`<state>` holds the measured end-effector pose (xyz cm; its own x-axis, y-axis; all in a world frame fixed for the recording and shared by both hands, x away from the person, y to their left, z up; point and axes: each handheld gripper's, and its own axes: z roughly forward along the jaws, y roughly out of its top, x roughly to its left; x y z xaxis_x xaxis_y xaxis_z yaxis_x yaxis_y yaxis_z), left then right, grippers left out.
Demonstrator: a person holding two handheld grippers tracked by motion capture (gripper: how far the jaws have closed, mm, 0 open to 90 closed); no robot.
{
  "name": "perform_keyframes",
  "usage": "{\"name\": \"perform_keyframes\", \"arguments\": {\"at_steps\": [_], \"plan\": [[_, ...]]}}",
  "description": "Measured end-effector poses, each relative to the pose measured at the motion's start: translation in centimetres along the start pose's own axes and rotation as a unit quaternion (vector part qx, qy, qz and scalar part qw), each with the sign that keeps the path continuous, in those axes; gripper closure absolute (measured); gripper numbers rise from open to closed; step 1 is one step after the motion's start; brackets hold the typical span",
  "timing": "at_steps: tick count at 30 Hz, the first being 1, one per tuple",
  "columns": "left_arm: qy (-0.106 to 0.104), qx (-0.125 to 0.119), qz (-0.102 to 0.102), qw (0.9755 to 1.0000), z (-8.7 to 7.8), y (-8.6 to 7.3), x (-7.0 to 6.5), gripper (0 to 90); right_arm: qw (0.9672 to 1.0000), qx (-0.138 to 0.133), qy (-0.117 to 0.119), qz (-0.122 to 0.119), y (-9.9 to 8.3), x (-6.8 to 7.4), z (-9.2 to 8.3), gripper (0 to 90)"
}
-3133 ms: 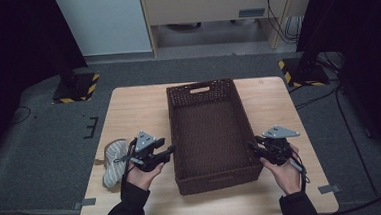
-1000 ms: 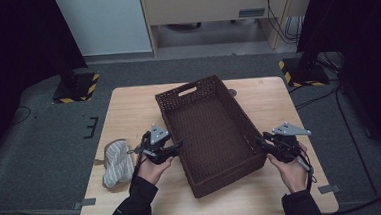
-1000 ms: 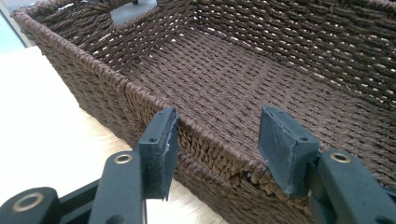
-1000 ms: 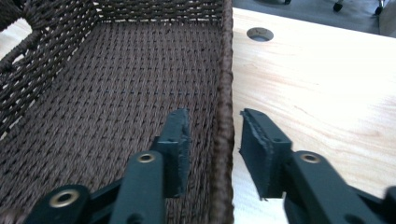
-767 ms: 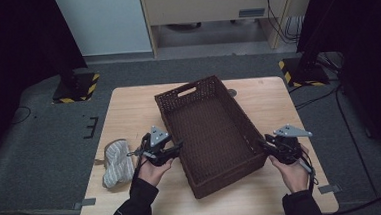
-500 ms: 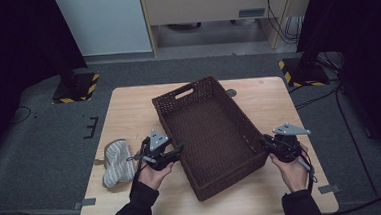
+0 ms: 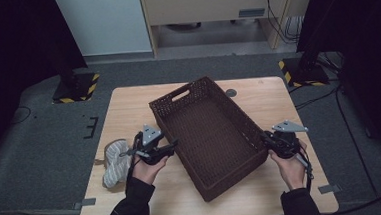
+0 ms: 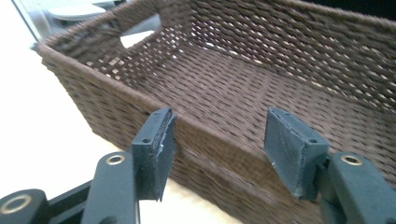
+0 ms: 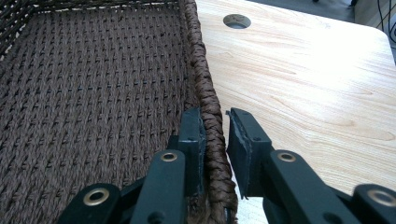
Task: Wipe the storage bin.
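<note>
Grey carpet room, dark curtains both sides, light wood worktop (image 7: 128, 104) in the middle. Brown wicker basket (image 7: 207, 131) sits skewed on it, handle-cutout end pointing far-left, near corner close to the front edge. Vs ~3 s ago it's been rotated from square to diagonal, and it has turned a bit more w/in the last sec.

Right hand-held gripper (image 9: 215, 140) is clamped narrow on the basket's right long rim, one pad inside the wall, one outside, rim pinched btwn.

Left hand-held gripper (image 8: 217, 140) has just been opening: jaws now wide, straddling the left rim, pads not pressing, rim only passing btwn them. So left has let go; right alone has the basket.

Grey shoe (image 7: 115, 162) lies on the worktop's left edge, just beside the left hand (image 7: 147, 167), well apart from the basket.

My read: reorienting step is about done, left is freeing up, likely to go for the shoe. Basket empty so far.
</note>
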<state>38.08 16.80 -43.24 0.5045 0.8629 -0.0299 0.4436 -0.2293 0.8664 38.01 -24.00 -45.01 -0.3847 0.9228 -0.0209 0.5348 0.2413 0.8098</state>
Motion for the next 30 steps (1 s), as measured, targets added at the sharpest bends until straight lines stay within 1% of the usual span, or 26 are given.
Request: {"name": "perform_keyframes", "arguments": {"at_steps": [2, 3, 4, 5, 6, 7, 9, 11, 13, 16, 18, 21, 23, 25, 26, 27, 30], "plan": [[0.008, 0.000, 0.004, 1.0000, 0.6, 0.2, 0.5, 39.5, 1.0000, 0.002, 0.000, -0.004, 0.0, -0.1, 0.1, 74.9], [0.009, 0.002, 0.005, 0.9999, 1.0, 0.2, 0.8, 39.4, 1.0000, 0.001, -0.002, -0.002, 0.1, -0.1, 0.2, 74.9], [0.011, 0.009, 0.005, 0.9999, 1.3, 0.2, 1.0, 38.9, 1.0000, 0.001, -0.003, -0.004, 0.1, -0.2, 0.2, 74.9], [0.007, 0.010, 0.002, 0.9999, 1.7, 0.2, 1.2, 37.8, 1.0000, 0.004, -0.003, 0.000, 0.2, -0.2, 0.3, 74.9], [0.002, 0.010, 0.003, 0.9999, 2.0, 0.1, 1.3, 36.5, 1.0000, 0.002, -0.002, -0.004, 0.3, -0.3, 0.4, 74.8], [-0.002, 0.010, 0.005, 0.9999, 2.3, 0.1, 1.3, 36.0, 1.0000, 0.003, -0.003, -0.002, 0.3, -0.4, 0.5, 74.5], [-0.003, 0.012, 0.001, 0.9999, 2.5, 0.1, 1.2, 35.7, 1.0000, 0.003, -0.003, -0.001, 0.5, -0.6, 0.7, 74.1], [0.003, 0.014, 0.001, 0.9999, 2.3, 0.0, 0.9, 35.9, 1.0000, 0.002, -0.004, 0.001, 0.6, -0.7, 0.9, 74.0], [0.003, 0.011, -0.005, 0.9999, 2.1, -0.2, 0.5, 35.7, 1.0000, 0.002, -0.008, -0.001, 0.6, -0.9, 1.1, 74.0], [-0.007, 0.001, -0.024, 0.9997, 1.7, -0.7, 0.3, 34.8, 0.9999, 0.000, -0.013, 0.005, 0.8, -1.0, 1.3, 72.3], [-0.010, -0.003, -0.029, 0.9995, 1.4, -1.0, 0.1, 35.7, 0.9999, -0.001, -0.015, 0.002, 0.8, -1.0, 1.3, 70.3], [-0.004, -0.004, -0.022, 0.9997, 1.2, -1.0, -0.3, 36.1, 0.9998, -0.010, -0.017, -0.001, 0.9, -0.9, 0.8, 65.7], [0.000, -0.002, -0.015, 0.9999, 1.1, -1.0, -0.5, 36.4, 0.9997, -0.017, -0.016, -0.001, 1.0, -0.8, 0.2, 60.8], [0.003, -0.001, -0.014, 0.9999, 1.0, -1.0, -0.7, 36.5, 0.9998, -0.018, -0.010, -0.001, 1.0, -0.6, -0.3, 55.8], [0.004, -0.002, -0.015, 0.9999, 1.0, -1.1, -0.8, 36.5, 0.9997, -0.021, -0.013, -0.002, 0.9, -0.6, -0.5, 52.9], [0.005, -0.002, -0.015, 0.9999, 0.9, -1.1, -0.9, 36.5, 0.9997, -0.019, -0.013, 0.004, 0.9, -0.5, -0.7, 51.0], [0.009, -0.001, -0.018, 0.9998, 0.7, -1.2, -1.2, 36.4, 0.9996, -0.019, -0.018, 0.012, 0.6, -0.4, -1.4, 47.6]]}}
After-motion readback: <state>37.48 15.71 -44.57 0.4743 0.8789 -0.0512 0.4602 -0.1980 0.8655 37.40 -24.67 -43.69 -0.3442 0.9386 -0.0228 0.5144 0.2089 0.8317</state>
